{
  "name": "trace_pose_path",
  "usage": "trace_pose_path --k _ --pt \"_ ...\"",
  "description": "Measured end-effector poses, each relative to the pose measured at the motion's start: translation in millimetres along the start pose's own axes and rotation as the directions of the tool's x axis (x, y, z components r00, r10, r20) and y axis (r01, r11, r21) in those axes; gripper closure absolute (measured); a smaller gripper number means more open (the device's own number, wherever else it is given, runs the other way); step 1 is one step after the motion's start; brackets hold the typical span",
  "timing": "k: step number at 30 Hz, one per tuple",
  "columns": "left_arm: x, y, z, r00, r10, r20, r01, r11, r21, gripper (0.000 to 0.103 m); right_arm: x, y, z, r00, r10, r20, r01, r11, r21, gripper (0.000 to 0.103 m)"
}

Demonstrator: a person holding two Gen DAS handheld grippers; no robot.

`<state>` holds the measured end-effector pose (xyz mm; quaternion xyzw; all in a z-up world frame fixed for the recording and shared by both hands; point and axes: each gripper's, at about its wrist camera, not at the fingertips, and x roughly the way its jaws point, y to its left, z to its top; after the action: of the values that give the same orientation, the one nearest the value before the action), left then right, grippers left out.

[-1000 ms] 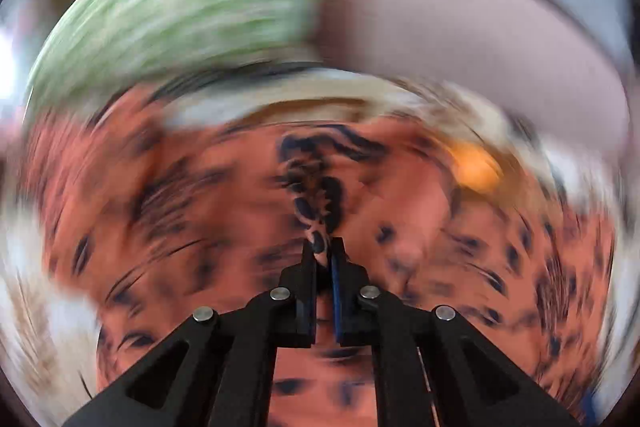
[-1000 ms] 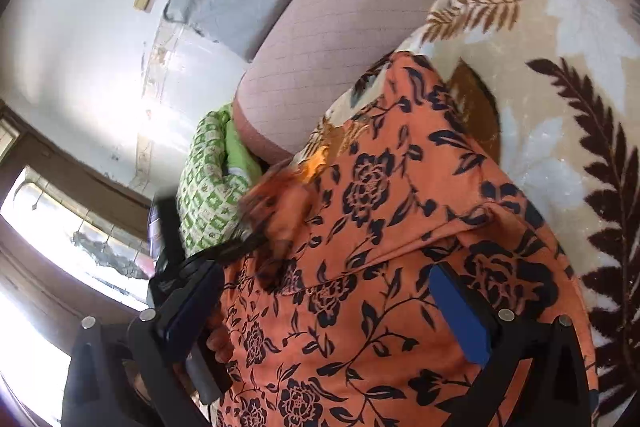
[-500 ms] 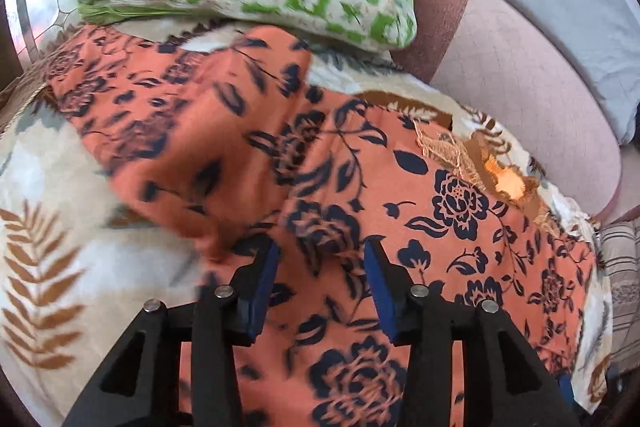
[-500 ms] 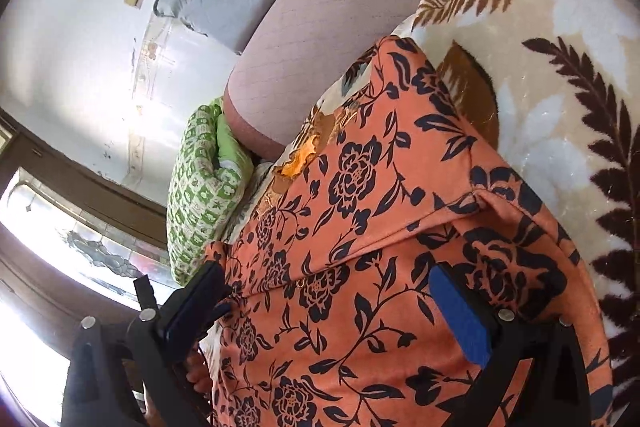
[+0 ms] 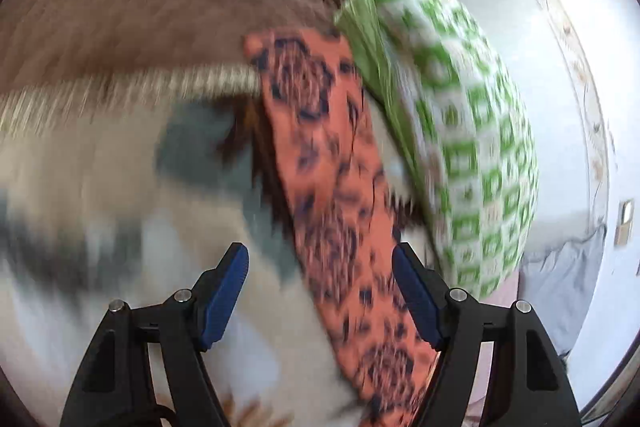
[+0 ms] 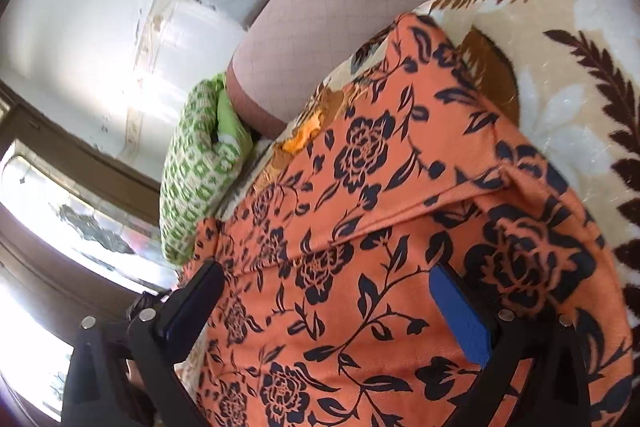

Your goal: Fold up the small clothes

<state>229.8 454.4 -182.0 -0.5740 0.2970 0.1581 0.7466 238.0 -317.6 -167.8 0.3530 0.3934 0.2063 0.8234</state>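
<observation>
- Left claw (image 5: 320, 303) opening, nothing pinched; strip of dress (image 5: 332, 187) ahead, between its jaws.
- Right claw (image 6: 332, 311) spread over dress (image 6: 380, 227), untouched.
- One fold apparently laid; further folds likely left.

The orange floral garment (image 6: 360, 247) is thin, matt woven cloth. The leaf-print blanket (image 6: 580, 67) under it looks plush with a faint sheen. The green pillow (image 6: 192, 171) is matt cotton-like cloth. Each tool has matt black plastic arms, blue ribbed pads (image 6: 460, 315) and shiny metal screws.
</observation>
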Motion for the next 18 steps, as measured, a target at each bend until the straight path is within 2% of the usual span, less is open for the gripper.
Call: trace_pose_path --k 6,8,9,11,12,13,14,16,18 --pt "25.3 1.7 39.3 1.0 0.004 0.012 -0.003 0.999 -0.051 0.029 14.5 4.4 -5.6 0.999 -0.015 -0.028 0.014 0.999 -0.036 0.0" --pt "34.2 -7.2 47.5 1.0 0.006 0.016 -0.005 0.999 -0.052 0.04 17.4 6.3 -7.4 0.999 -0.021 -0.035 0.019 0.998 -0.052 0.0" --pt "39.7 -11.2 51.4 1.0 -0.023 -0.012 0.023 1.0 0.014 0.05 17.7 6.6 -7.6 0.999 -0.023 -0.037 0.021 0.998 -0.058 0.0" --pt "51.3 -12.5 56.6 1.0 0.017 -0.005 -0.017 1.0 0.011 0.054 18.4 6.9 -8.1 0.999 -0.024 -0.038 0.022 0.998 -0.059 0.0" --pt "54.8 -11.6 60.2 1.0 0.024 -0.002 -0.024 1.0 0.007 0.065 18.3 6.6 -8.3 0.999 -0.022 -0.037 0.02 0.998 -0.059 0.0" --pt "56.7 -10.7 63.3 0.999 0.043 0.003 -0.043 0.999 0.008 0.087 18.4 6.9 -7.7 0.999 -0.021 -0.037 0.019 0.998 -0.059 0.0" --pt "59.7 -9.8 67.0 0.996 0.086 -0.002 -0.086 0.996 0.013 0.099 18.4 6.8 -7.9 0.999 -0.021 -0.038 0.018 0.998 -0.06 0.0" --pt "56.2 -12.8 68.9 0.996 0.092 0.002 -0.092 0.995 0.029 0.098 18.1 6.5 -7.6 0.999 -0.02 -0.038 0.017 0.998 -0.062 0.0" --pt "43.1 -27.2 64.9 0.993 0.111 0.043 -0.115 0.99 0.086 0.098 18.1 6.5 -7.3 0.999 -0.021 -0.038 0.018 0.998 -0.064 0.0"
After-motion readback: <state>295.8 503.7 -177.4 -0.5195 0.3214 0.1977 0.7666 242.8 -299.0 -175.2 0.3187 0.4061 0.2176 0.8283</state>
